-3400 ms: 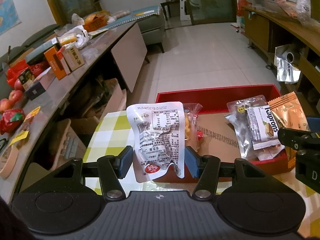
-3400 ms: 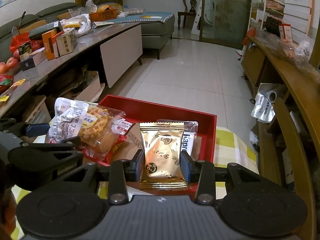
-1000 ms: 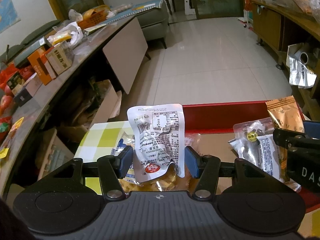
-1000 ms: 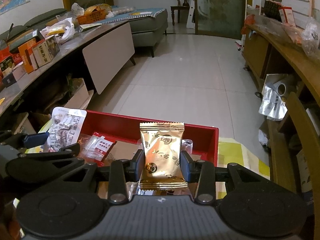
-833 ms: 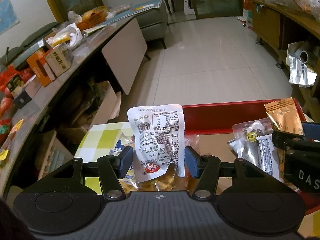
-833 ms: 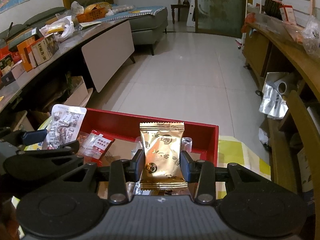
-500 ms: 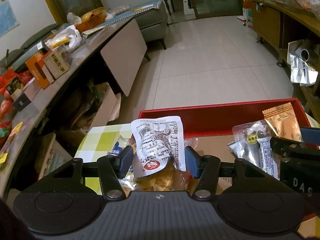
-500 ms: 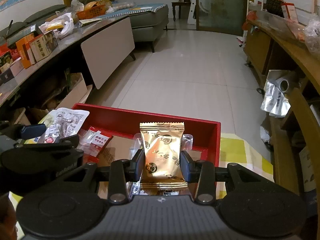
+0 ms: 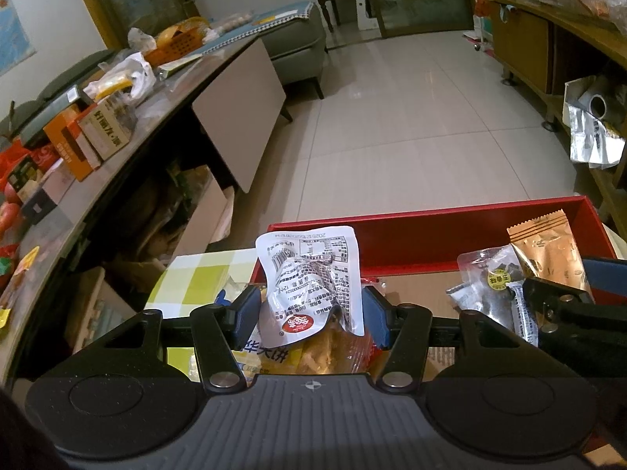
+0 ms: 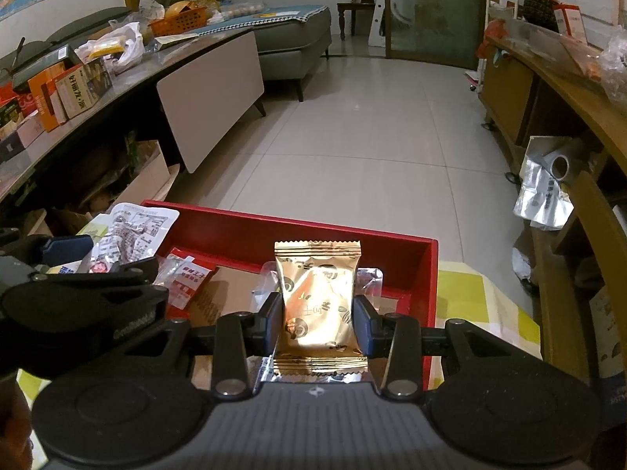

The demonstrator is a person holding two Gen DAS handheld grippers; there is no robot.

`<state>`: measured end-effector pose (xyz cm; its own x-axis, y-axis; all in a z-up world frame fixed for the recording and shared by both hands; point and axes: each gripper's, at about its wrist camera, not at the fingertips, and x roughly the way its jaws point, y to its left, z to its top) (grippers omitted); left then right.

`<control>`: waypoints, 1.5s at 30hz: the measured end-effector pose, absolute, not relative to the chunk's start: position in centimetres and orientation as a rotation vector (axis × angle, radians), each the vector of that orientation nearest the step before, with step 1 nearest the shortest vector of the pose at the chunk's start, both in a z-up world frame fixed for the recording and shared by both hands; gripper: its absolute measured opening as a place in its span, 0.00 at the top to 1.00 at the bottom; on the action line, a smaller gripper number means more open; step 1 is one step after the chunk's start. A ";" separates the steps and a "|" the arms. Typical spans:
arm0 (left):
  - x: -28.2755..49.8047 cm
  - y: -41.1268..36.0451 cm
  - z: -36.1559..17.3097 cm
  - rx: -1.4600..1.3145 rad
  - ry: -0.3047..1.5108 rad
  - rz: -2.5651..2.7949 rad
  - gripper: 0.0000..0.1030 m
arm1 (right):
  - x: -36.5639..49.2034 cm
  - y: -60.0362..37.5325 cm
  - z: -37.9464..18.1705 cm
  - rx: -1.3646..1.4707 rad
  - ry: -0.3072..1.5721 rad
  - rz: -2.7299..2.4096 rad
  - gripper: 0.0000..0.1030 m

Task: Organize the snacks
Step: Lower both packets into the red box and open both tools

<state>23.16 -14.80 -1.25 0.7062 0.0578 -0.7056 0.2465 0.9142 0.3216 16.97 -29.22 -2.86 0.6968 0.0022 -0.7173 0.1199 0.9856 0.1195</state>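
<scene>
Partway there I'd say — a few snacks already lie in the red tray (image 10: 425,270), but the left gripper (image 9: 311,311) is clamped on a white packet (image 9: 313,280) at the tray's left edge and the right gripper (image 10: 318,321) is pinching a gold packet (image 10: 319,301) over the tray's right side — both not yet dropped.

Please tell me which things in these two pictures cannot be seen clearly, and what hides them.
- Left wrist view: the yellow snack bag is mostly hidden behind the white packet.
- Right wrist view: the silver packet is mostly hidden behind the gold packet.
- Both views: the red tray has its near edge hidden by the gripper bodies.
</scene>
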 end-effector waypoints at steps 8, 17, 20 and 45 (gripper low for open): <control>23.1 -15.3 -1.6 0.429 0.780 -0.112 0.38 | 17.2 -29.1 -2.9 0.157 0.797 -0.066 0.52; 23.1 -15.8 -1.9 0.442 0.777 -0.121 0.38 | 17.7 -28.9 -3.2 0.141 0.793 -0.053 0.52; 23.1 -15.9 -2.0 0.446 0.775 -0.124 0.38 | 17.8 -28.9 -3.3 0.139 0.791 -0.052 0.52; 22.8 -16.3 -1.8 0.463 0.775 -0.131 0.32 | 17.0 -29.0 -2.9 0.093 0.818 -0.014 0.49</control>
<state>22.83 -16.28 -1.84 0.7118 0.0535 -0.7003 0.2812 0.8919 0.3540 17.00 -28.98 -2.87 0.6839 0.0235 -0.7292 0.0482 0.9958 0.0773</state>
